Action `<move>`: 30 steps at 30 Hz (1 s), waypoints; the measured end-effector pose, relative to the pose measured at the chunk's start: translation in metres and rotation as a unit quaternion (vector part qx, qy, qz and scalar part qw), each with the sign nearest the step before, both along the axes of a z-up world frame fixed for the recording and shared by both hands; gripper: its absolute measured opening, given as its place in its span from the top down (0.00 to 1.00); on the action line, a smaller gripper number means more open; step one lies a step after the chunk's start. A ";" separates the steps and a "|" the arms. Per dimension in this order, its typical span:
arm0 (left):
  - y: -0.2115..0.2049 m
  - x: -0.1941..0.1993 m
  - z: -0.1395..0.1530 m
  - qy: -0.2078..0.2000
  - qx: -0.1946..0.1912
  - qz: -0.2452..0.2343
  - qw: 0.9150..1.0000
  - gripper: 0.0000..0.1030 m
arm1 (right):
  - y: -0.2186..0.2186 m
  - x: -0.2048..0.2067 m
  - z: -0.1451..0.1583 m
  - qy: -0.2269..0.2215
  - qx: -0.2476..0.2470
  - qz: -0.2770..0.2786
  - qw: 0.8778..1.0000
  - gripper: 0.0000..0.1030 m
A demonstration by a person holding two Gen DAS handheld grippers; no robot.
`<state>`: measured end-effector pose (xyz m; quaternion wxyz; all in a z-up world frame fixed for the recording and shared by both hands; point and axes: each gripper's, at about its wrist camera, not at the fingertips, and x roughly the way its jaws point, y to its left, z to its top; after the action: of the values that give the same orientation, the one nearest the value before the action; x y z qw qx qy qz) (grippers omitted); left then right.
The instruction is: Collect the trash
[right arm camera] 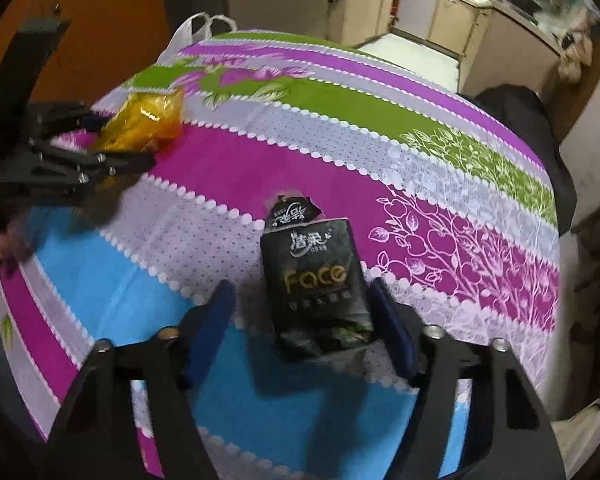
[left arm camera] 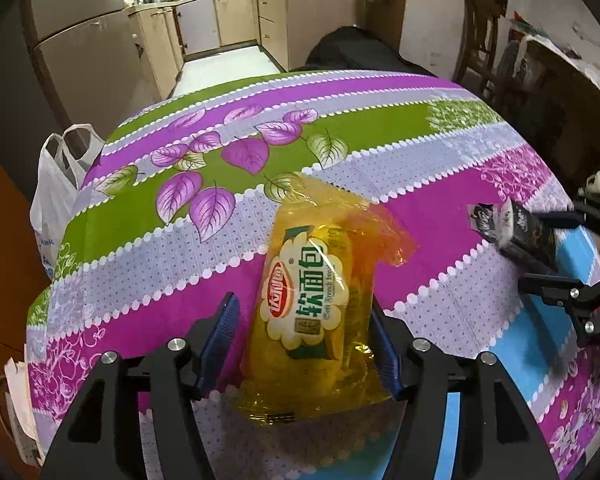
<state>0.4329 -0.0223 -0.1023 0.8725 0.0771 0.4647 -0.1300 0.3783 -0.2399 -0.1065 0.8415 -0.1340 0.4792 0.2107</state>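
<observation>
Striped floral desk [left arm camera: 340, 92] carries a yellow bread wrapper [left arm camera: 312, 292] between the half-open left hand-held gripper [left arm camera: 300, 344]; beside it, the right hand-held gripper [right arm camera: 300, 328] straddles a black tissue pack [right arm camera: 316, 276], neither clamped.

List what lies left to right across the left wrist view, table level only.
White plastic bag hanging at the table's left edge → yellow bread wrapper between the left gripper's fingers → black tissue pack in the right gripper.

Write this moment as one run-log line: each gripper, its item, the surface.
left gripper: around yellow bread wrapper | right gripper: around black tissue pack | surface: striped tablecloth | white bag: at table edge
</observation>
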 end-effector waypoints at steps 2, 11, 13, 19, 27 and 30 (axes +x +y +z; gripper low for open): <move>-0.001 -0.002 0.000 -0.010 -0.002 0.006 1.000 0.52 | 0.002 -0.005 0.002 -0.011 -0.002 -0.010 1.000 0.58; -0.007 -0.045 0.020 -0.088 -0.001 0.041 0.995 0.61 | -0.008 -0.061 0.027 -0.090 0.067 -0.082 0.990 0.65; -0.004 -0.067 0.036 -0.120 -0.007 0.058 0.991 0.61 | -0.007 -0.083 0.041 -0.122 0.082 -0.093 0.985 0.65; -0.007 -0.141 0.085 -0.204 -0.038 0.081 0.975 0.61 | -0.001 -0.151 0.080 -0.222 0.101 -0.123 0.962 0.65; -0.022 -0.202 0.134 -0.262 -0.070 0.076 0.959 0.61 | -0.016 -0.215 0.130 -0.309 0.105 -0.156 0.932 0.64; -0.033 -0.216 0.147 -0.267 -0.077 0.064 0.959 0.61 | -0.024 -0.225 0.142 -0.319 0.102 -0.163 0.928 0.64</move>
<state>0.2168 -0.0558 0.0446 0.9745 0.0115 0.2079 -0.0839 0.1533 -0.2639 0.0354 0.9817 -0.0279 0.1768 0.0648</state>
